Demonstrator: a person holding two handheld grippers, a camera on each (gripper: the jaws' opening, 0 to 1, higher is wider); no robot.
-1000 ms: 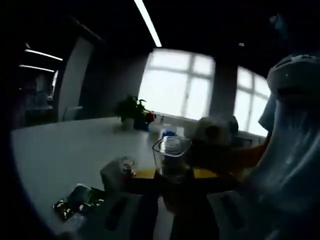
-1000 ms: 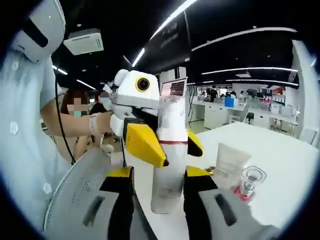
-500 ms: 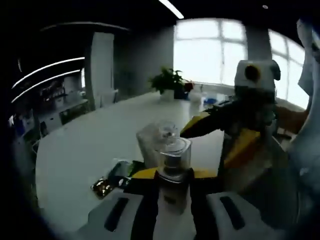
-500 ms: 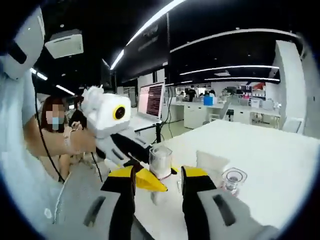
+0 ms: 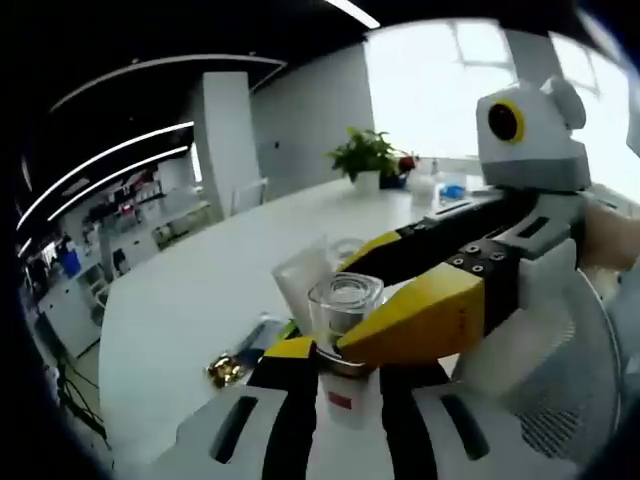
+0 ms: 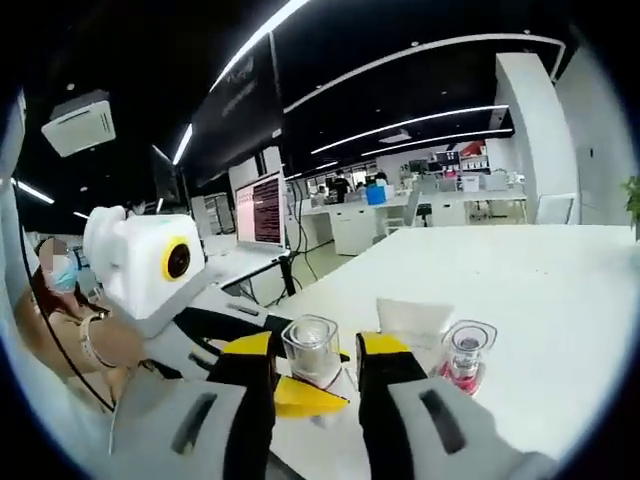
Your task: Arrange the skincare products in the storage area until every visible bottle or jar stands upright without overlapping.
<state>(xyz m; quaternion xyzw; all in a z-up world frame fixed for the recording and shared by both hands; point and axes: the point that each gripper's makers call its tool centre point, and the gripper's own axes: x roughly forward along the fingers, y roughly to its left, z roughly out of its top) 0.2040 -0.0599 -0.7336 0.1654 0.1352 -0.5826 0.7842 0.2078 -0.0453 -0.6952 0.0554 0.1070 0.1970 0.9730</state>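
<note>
Tall bottle has been lowered upright onto worktop; pinched by left hand-held gripper and right hand-held gripper; release pending.

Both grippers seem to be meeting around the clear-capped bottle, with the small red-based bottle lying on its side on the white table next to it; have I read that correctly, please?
Not quite: the small red-based bottle stands upright, not on its side, as the right gripper view shows. The rest holds: the left gripper and the right gripper meet around the clear-capped bottle over the white table.
</note>
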